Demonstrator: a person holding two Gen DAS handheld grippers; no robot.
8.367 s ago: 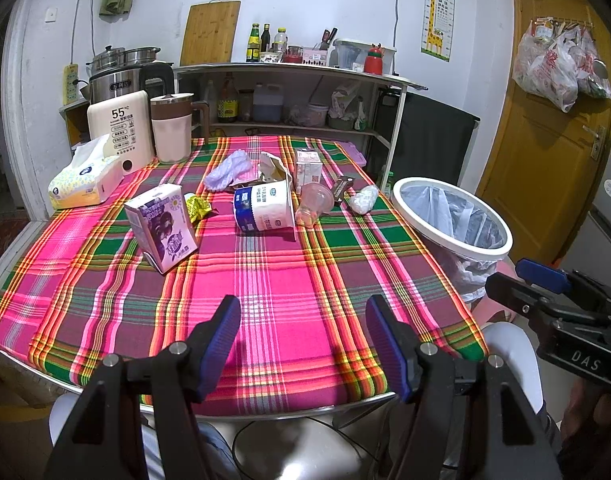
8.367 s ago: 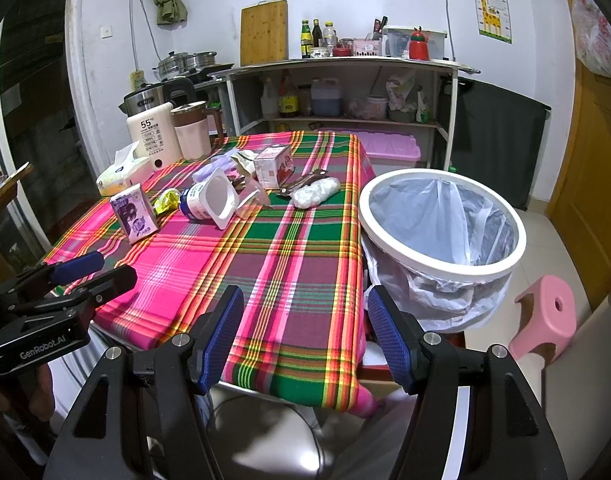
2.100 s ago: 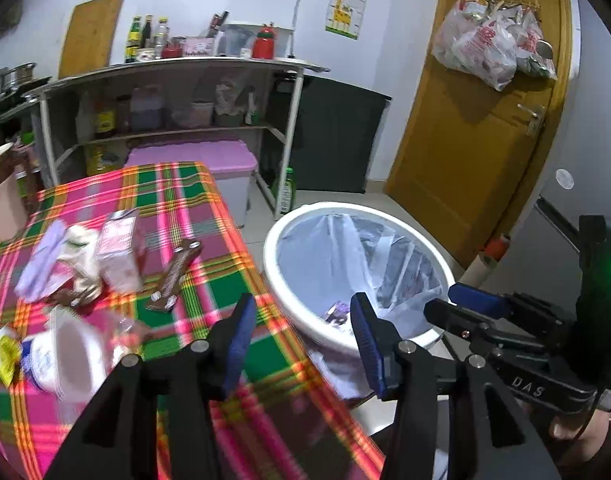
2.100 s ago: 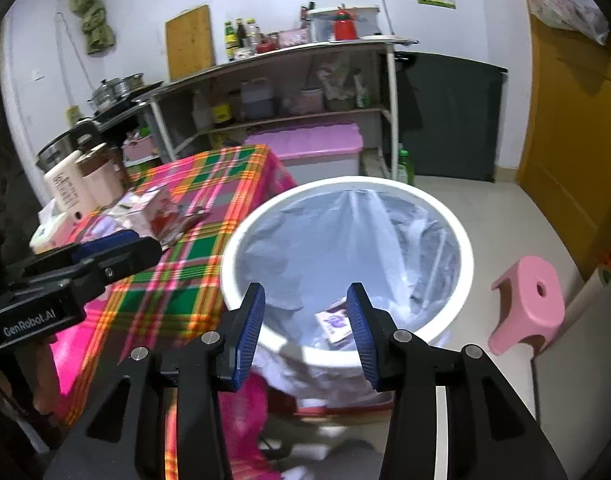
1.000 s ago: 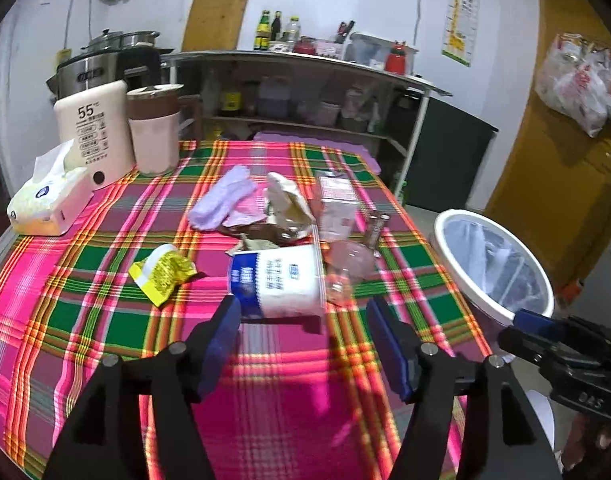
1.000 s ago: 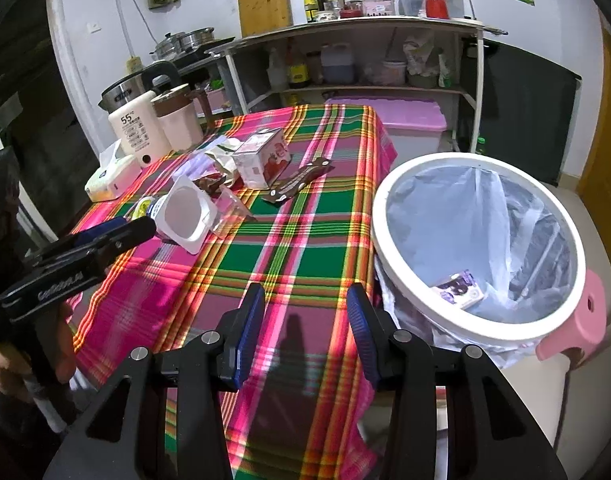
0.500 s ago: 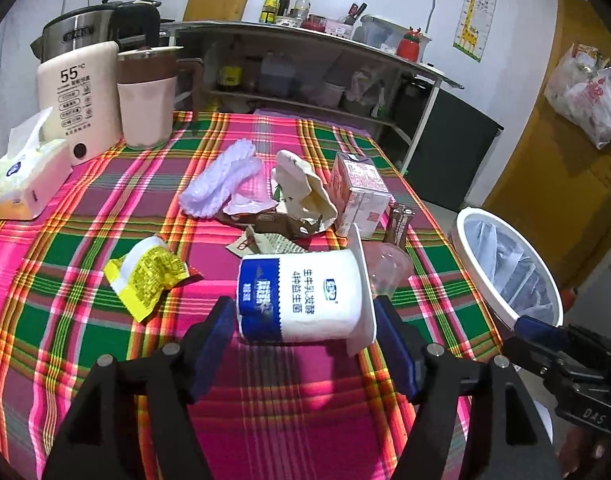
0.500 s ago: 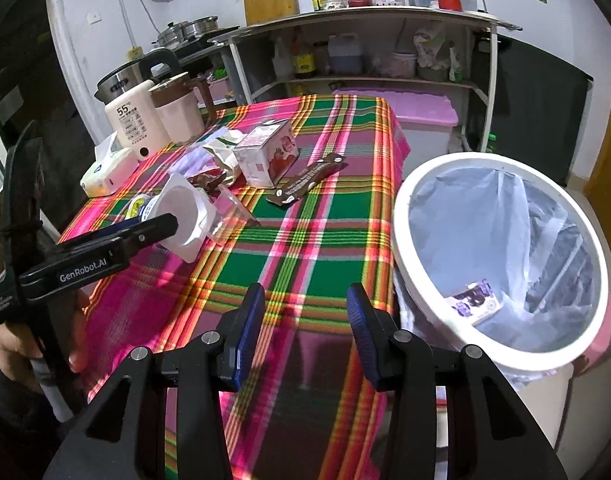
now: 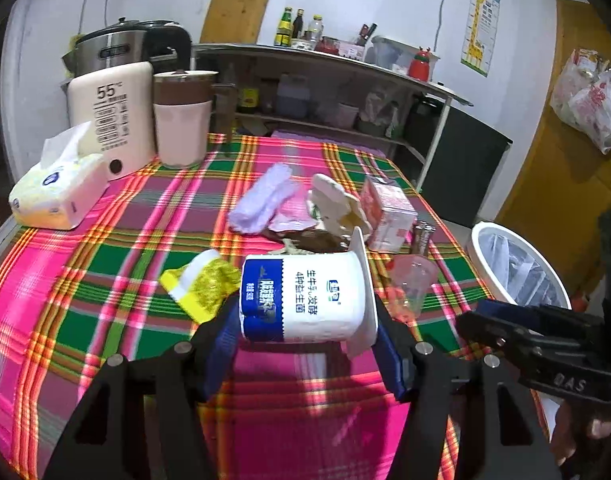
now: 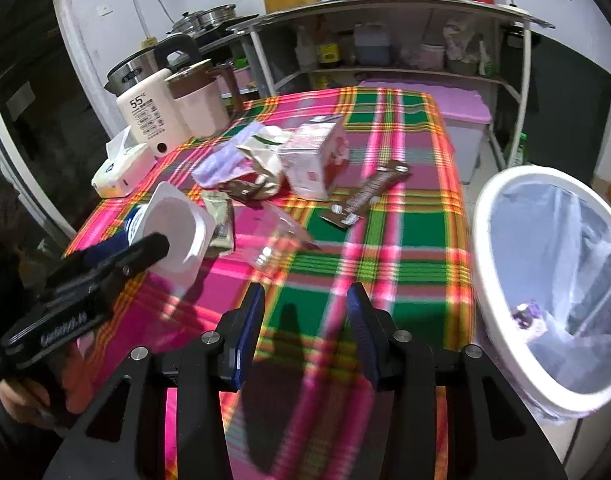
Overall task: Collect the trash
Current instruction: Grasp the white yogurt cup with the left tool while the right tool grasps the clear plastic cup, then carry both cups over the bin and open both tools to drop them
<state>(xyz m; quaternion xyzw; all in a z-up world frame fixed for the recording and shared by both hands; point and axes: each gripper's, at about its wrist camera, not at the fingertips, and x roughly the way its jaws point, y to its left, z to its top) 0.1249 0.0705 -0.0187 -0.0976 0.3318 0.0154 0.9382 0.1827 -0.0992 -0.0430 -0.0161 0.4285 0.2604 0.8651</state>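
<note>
A white and blue yogurt tub lies on its side on the plaid tablecloth. My left gripper has a finger at each end of the tub, and its jaws are closing on it. The tub still rests on the cloth. In the right wrist view the tub's open mouth shows behind the left gripper. My right gripper is open and empty over the table's near part, left of the white trash bin. It appears in the left wrist view as the right gripper.
More trash lies behind the tub: a yellow wrapper, a clear plastic cup, a pink carton, a purple wrapper and a brown wrapper. A tissue box, a white appliance and a pink jug stand far left.
My left gripper has moved forward onto the tub and its fingers have narrowed around it. My right gripper has swung from the bin toward the table.
</note>
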